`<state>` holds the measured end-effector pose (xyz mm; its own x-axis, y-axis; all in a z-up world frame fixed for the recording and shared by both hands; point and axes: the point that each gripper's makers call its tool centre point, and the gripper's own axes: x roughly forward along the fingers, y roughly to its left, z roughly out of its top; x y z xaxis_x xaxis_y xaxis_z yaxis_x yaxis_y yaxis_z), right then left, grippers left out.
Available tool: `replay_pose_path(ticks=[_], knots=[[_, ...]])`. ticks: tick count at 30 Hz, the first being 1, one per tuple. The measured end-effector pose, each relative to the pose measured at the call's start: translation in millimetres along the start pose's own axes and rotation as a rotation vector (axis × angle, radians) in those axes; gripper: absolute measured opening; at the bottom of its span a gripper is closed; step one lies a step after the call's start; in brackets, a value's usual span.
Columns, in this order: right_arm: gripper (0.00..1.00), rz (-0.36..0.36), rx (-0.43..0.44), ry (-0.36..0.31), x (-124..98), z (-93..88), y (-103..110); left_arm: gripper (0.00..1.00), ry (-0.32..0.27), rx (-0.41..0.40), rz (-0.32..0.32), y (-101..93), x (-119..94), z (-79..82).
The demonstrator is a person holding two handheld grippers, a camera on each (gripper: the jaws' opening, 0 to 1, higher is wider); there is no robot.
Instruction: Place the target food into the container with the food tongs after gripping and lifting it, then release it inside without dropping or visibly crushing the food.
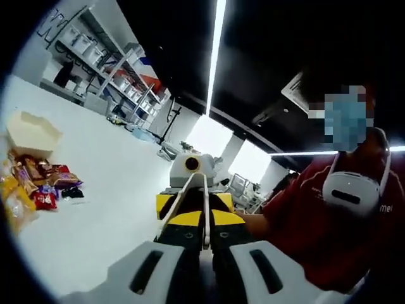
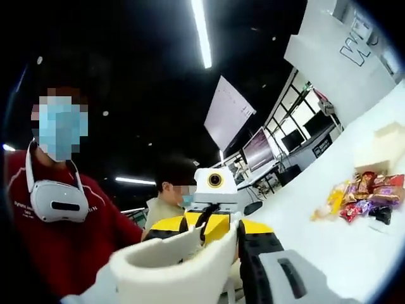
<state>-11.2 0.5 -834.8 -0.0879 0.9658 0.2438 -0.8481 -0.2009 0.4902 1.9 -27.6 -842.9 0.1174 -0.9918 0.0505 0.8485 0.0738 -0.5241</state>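
White plastic up close: the food tongs (image 2: 180,266) sit right in front of your right gripper (image 2: 209,278), and its jaws look closed on them. From the left gripper view the tongs (image 1: 204,215) show as two thin arms against the yellow-and-black body opposite. Your left gripper (image 1: 205,272) has its jaws spread wide, with nothing pinched between them. The two grippers face each other over the counter (image 1: 114,202), so you're setting up the tool, not picking yet. The food, a heap of wrapped snacks (image 1: 41,183), lies well off to the side on the counter, just beside the cream container (image 1: 31,133); the right gripper view has that heap (image 2: 364,193) and box (image 2: 386,149) at its far edge. Next, I'd say, swing the tongs toward the heap, single out one packet and squeeze gently.
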Motion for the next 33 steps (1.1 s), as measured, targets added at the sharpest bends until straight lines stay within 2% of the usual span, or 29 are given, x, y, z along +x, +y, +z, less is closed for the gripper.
replay_pose_path(ticks=[2,4,7,12,18,19,20,21,23,25,26,28,33], knots=[[0.25,-0.004,0.030,0.012,0,-1.0,-1,0.02,-0.006,-0.021,0.008,1.8,0,-0.1],[0.23,-0.003,0.015,0.011,1,-1.6,1,0.03,-0.004,-0.044,0.020,2.5,0,-1.0],[0.23,-0.011,-0.018,0.018,1,-2.2,2,0.03,0.007,0.006,0.034,1.8,-2,-1.2],[0.23,-0.011,-0.031,0.020,2,-1.2,4,0.04,0.022,0.008,0.038,-0.6,-3,-0.8],[0.23,-0.034,-0.059,0.024,-1,-0.3,2,0.09,0.049,0.038,0.083,2.9,-5,-2.2],[0.20,-0.060,-0.054,0.014,-2,1.7,-1,0.09,0.073,0.065,0.078,1.8,-6,-5.4],[0.20,-0.061,-0.060,0.012,-5,3.9,-3,0.08,0.123,0.097,0.061,-0.8,-8,-12.4],[0.20,-0.055,-0.044,-0.005,-7,7.4,-3,0.09,0.131,0.112,0.090,2.8,-9,-13.4],[0.19,-0.050,-0.022,-0.028,-12,11.8,-1,0.10,0.101,0.108,0.094,2.0,-8,-9.5],[0.19,-0.065,-0.072,-0.020,-11,11.1,-2,0.04,0.123,0.086,0.080,1.1,-7,-13.3],[0.19,-0.070,-0.070,-0.020,-11,10.8,-2,0.03,0.125,0.089,0.077,0.9,-7,-13.8],[0.19,-0.070,-0.066,-0.026,-11,11.8,-2,0.02,0.125,0.107,0.080,1.2,-6,-13.5],[0.20,-0.078,-0.082,-0.021,-15,13.3,-2,0.02,0.123,0.095,0.085,0.5,-7,-13.6]])
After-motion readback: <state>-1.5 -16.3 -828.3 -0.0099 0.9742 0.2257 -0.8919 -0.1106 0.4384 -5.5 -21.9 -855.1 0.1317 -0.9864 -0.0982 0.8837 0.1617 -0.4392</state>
